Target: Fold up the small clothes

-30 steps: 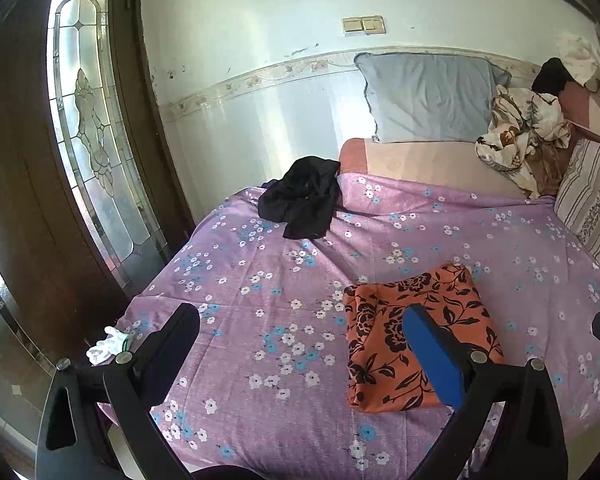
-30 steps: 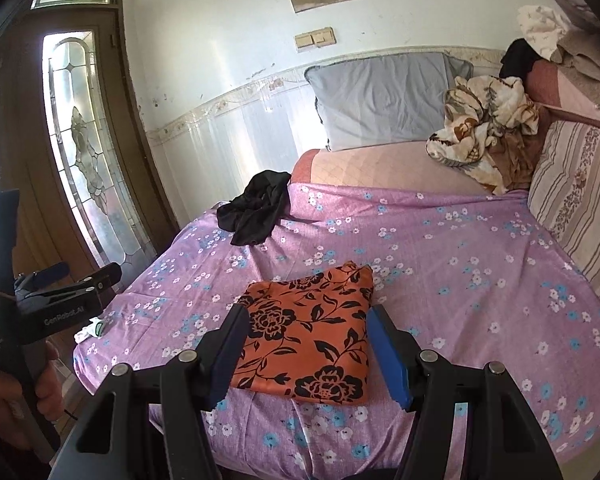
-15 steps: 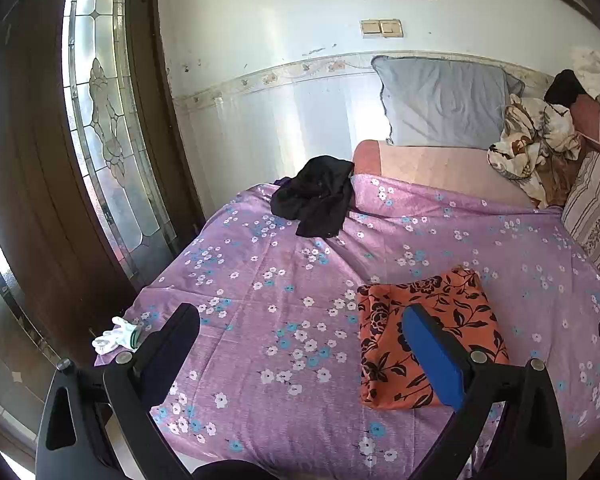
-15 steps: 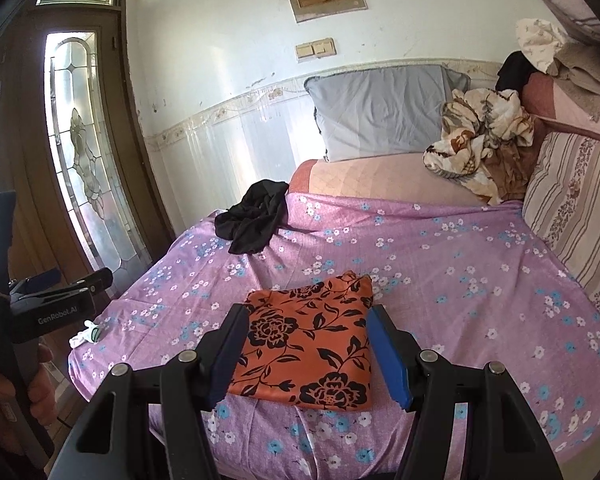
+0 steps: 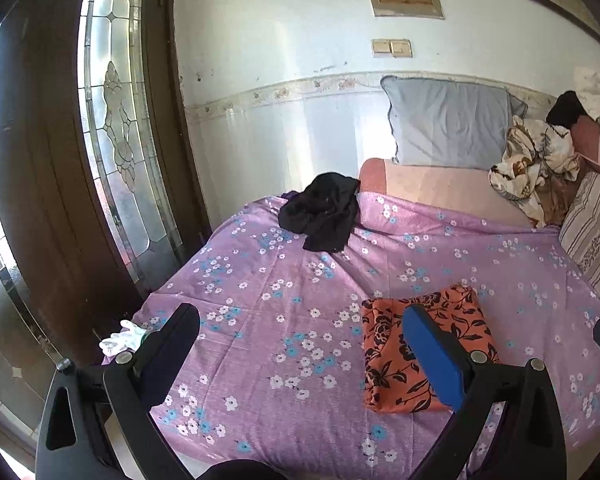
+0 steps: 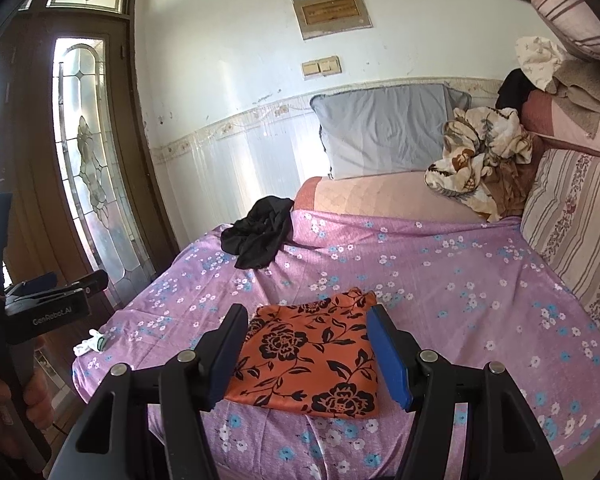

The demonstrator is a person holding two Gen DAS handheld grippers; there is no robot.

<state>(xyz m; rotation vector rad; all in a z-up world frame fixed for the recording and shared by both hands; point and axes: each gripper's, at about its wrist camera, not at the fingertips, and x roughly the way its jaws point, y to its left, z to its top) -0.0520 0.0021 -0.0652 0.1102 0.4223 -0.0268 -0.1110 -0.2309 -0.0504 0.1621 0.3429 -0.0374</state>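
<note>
Right now the left gripper [image 5: 300, 344] is hovering at the bottom of its own view with its fingers spread wide apart, holding nothing. Its dark finger [image 5: 172, 344] is sitting lower left over the bed edge, and the blue-padded finger [image 5: 432, 356] is sitting lower right, overlapping the folded orange floral garment [image 5: 384, 356]. The right gripper [image 6: 306, 354] is also hanging open and empty at the bottom centre of its view, fingers apart, framing the same orange floral garment [image 6: 312, 356] between them; contact with the cloth cannot be told. That garment is lying flat as a folded rectangle on the purple floral bedsheet [image 6: 440, 280], in the lower middle of the right view and lower right of the left view. A crumpled black garment [image 5: 324, 212] is lying unfolded mid-frame in the left view, at the far side of the sheet, well apart from the orange one; in the right view it is showing left of centre [image 6: 260, 236]. A grey pillow [image 6: 384, 136] is leaning on the wall upper centre. A crumpled cream floral cloth [image 6: 480, 152] is piling up at the upper right. A white glove [image 5: 122, 338] is lying lower left, beside the bed corner. The left gripper is showing at the left edge of the right view, held by a hand [image 6: 4, 412].
</note>
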